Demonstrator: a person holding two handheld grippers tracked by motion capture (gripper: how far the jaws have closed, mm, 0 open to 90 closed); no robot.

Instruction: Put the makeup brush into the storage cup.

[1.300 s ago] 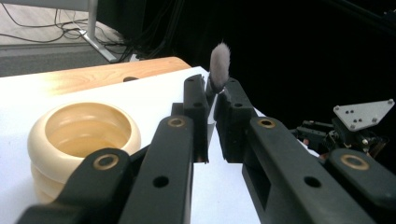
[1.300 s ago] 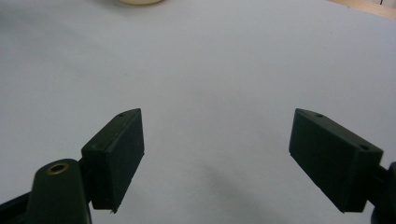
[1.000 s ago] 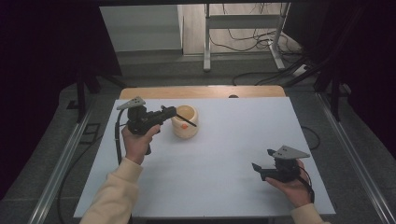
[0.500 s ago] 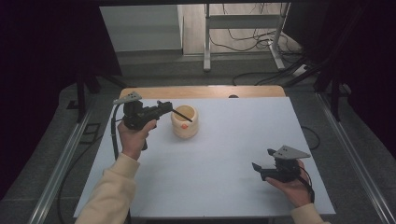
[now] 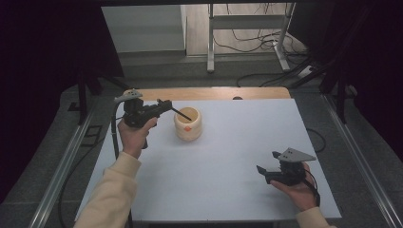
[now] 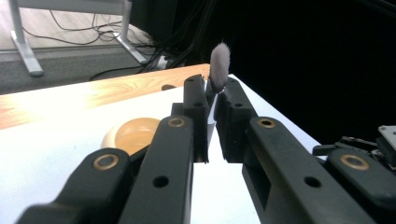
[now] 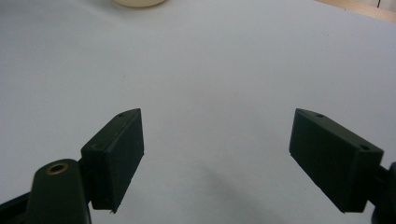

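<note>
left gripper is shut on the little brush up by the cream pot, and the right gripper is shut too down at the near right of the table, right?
Not quite: the right gripper is open, not shut. The right gripper view shows its jaws standing wide apart with only bare table between them. The rest holds: the left gripper is shut on the brush, beside the cream pot.

Cream pot (image 5: 187, 125) — orange dot; grey-tipped brush (image 6: 218, 60); black tongs (image 6: 211, 100).

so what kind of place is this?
Likely a lab or recording bench, not a home: a white table on a metal-railed frame, cables loose on the floor, dark surroundings, and hand-held grippers at work.
</note>
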